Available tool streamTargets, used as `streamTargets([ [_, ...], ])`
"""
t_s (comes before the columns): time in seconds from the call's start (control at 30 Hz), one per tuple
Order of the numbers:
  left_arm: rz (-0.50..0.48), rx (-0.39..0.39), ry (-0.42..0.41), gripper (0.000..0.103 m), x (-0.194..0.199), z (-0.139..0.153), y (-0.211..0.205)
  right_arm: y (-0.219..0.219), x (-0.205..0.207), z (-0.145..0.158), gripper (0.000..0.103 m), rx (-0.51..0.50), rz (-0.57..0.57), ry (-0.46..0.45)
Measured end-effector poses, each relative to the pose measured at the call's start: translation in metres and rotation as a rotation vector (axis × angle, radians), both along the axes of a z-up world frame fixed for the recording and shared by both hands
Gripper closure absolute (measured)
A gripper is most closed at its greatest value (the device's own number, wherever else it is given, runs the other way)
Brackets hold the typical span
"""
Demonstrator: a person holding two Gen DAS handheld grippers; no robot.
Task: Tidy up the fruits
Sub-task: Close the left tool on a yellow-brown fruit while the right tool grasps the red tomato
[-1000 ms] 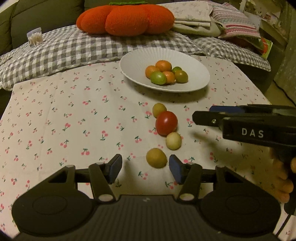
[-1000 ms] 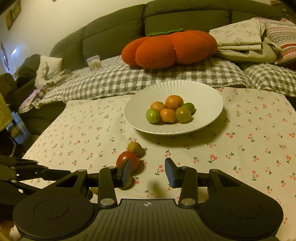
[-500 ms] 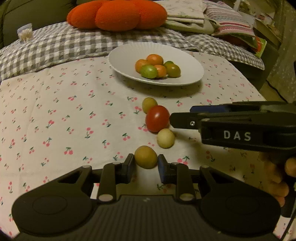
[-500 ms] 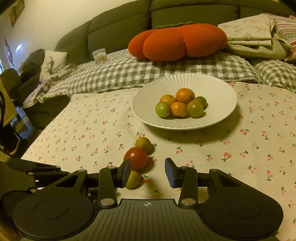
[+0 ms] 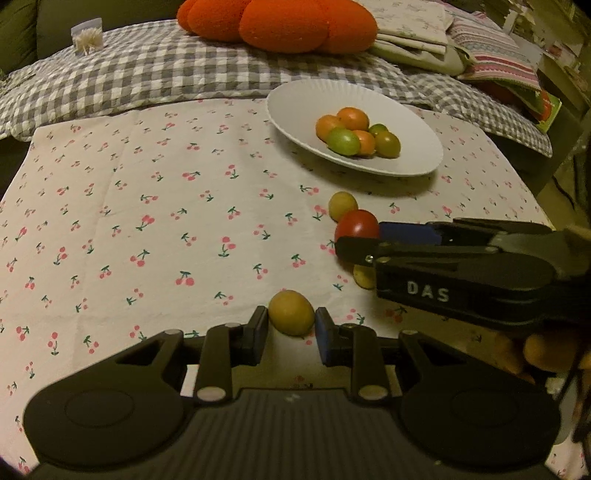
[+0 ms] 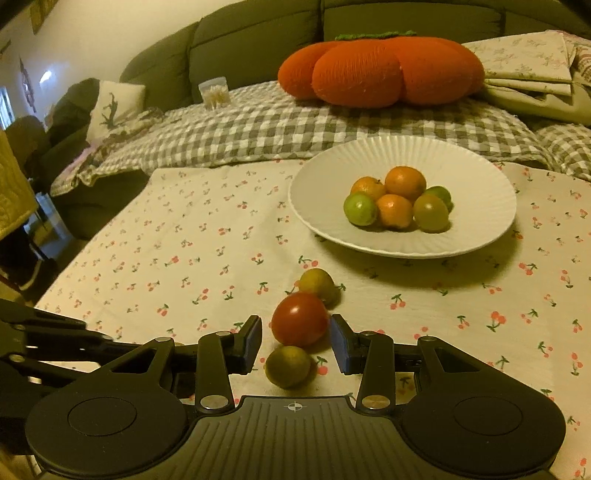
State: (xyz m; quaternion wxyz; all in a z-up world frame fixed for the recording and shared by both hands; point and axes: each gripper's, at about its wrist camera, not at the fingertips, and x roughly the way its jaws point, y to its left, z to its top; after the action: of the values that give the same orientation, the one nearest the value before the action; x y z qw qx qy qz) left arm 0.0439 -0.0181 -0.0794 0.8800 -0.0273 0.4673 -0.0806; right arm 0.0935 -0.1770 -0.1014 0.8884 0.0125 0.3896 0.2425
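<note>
A white plate [image 5: 295, 107] [image 6: 480, 173] holds several orange and green fruits [image 5: 356, 136] [image 6: 399, 201]. Loose on the cherry-print cloth lie a red tomato [image 5: 356, 224] [image 6: 300, 319], a yellow-green fruit [image 5: 342, 204] [image 6: 317, 282] behind it, and a pale fruit [image 5: 362, 277] [image 6: 289, 366] in front. My left gripper [image 5: 291, 326] is shut on a yellow fruit [image 5: 291, 312], both pads touching it. My right gripper [image 6: 296, 341] is open, its fingers on either side of the red tomato, with the pale fruit just below; it shows from the side in the left wrist view [image 5: 369, 243].
Behind the table a grey checked blanket [image 5: 166, 74] covers a sofa, with an orange pumpkin cushion [image 5: 280, 22] [image 6: 380, 70], folded linens [image 6: 528, 62] and a small box of cotton swabs [image 5: 87, 36]. The table edge drops off at left [image 6: 92, 243] and at right [image 5: 532, 192].
My left gripper closed its fingers onto the yellow fruit. My right gripper moved forward and left until its open fingers came to either side of the red tomato.
</note>
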Motion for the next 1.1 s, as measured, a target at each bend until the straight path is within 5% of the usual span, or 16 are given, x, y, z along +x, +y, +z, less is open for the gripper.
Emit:
streamTargets([
  [1.1,0.100,-0.075,-0.097,0.077,0.028,0.035,0.013,-0.015,-0.012,0.032,0.070,0.014,0.012,-0.136],
])
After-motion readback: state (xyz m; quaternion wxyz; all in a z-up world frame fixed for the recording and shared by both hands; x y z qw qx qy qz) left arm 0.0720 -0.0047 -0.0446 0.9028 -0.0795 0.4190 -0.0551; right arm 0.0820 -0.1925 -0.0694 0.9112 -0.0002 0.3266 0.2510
